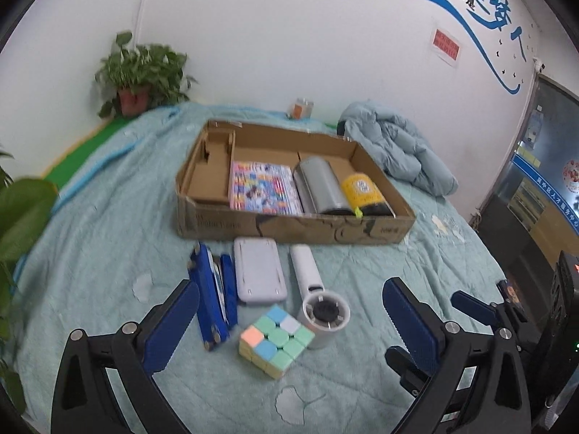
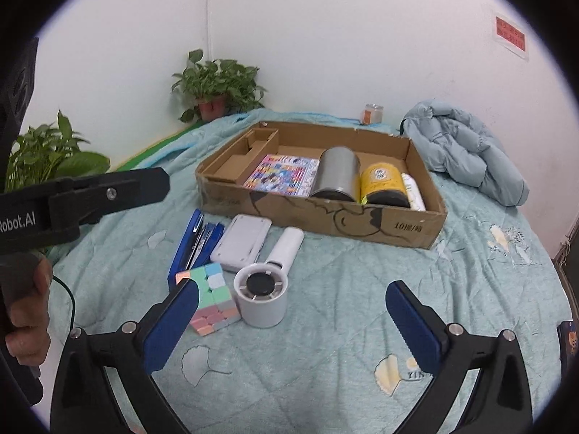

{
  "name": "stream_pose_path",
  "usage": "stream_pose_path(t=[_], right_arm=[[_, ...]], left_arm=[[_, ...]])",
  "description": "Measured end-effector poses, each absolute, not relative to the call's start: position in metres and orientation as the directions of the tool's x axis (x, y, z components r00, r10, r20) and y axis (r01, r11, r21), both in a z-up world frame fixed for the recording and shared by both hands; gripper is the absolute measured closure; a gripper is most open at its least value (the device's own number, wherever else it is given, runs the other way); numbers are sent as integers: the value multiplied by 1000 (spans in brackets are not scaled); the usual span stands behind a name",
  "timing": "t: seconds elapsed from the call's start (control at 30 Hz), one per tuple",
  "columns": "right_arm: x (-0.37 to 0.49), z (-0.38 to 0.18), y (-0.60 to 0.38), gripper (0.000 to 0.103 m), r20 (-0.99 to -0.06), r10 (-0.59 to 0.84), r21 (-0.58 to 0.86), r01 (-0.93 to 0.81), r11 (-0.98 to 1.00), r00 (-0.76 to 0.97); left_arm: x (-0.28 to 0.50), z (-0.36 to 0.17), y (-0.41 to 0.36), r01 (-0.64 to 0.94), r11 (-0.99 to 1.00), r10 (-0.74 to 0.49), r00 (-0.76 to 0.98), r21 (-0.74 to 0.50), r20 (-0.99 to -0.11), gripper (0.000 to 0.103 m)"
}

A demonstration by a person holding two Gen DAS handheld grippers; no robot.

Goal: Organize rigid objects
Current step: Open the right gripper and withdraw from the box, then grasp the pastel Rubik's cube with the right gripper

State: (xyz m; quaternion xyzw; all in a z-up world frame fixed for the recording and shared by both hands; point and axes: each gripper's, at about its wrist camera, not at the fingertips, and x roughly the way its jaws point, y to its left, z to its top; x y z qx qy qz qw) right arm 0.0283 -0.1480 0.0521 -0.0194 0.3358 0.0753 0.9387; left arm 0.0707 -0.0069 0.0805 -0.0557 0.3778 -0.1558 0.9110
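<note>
Now both claws [image 1: 289,329] [image 2: 291,325] wide, tilted downward

Wide-apart fingers [image 2: 412,325] hover over the quilt [image 2: 325,343], beside the pastel cube [image 2: 213,296] and white fan [image 2: 262,300].

Beyond your work you have a pale green quilt [image 2: 325,343] with ginkgo-leaf prints spread over the bed. A light blue puffer jacket [image 2: 466,152] lies crumpled on it by the white wall [image 2: 325,36]. A potted plant [image 2: 217,86] stands in the corner, a second leafy plant [image 2: 47,155] at your left, and a small orange-labelled jar [image 2: 372,113] against the wall, under a red notice [image 2: 510,34]
</note>
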Motion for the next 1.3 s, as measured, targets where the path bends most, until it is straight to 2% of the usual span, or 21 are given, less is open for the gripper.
stream_pose_path(t=[0.17, 0.37, 0.5, 0.7, 0.73, 0.83, 0.93, 1.13, 1.3], right_arm=[[30, 25, -136, 0, -691, 153, 39, -175, 984, 706], [34, 2, -122, 0, -729, 203, 71, -223, 972, 653], [37, -6, -106, 0, -745, 226, 63, -271, 960, 628], [48, -17, -94, 0, -772, 260, 87, -309, 947, 580], [50, -19, -92, 1, -777, 265, 95, -310, 946, 571], [54, -26, -88, 4, -786, 284, 113, -325, 939, 549], [59, -31, -84, 6, -794, 298, 127, -334, 934, 530], [69, -41, -87, 20, -812, 320, 160, -340, 927, 489], [68, -42, -87, 23, -807, 349, 181, -363, 914, 476]], left_arm=[[84, 35, 1, 230, 931, -365, 558, -283, -746, 2], [97, -1, 10, 229, 906, -422, 490, -355, -763, 10], [111, -16, 10, 247, 891, -455, 450, -382, -768, 25], [128, -28, 5, 279, 875, -482, 412, -397, -773, 38], [131, -30, 3, 284, 874, -482, 404, -394, -778, 43], [135, -36, -3, 291, 880, -466, 378, -375, -800, 48], [136, -39, -4, 275, 884, -461, 369, -379, -807, 50], [129, -41, -8, 274, 868, -487, 315, -414, -814, 52], [116, -46, -14, 241, 840, -538, 243, -487, -807, 52]])
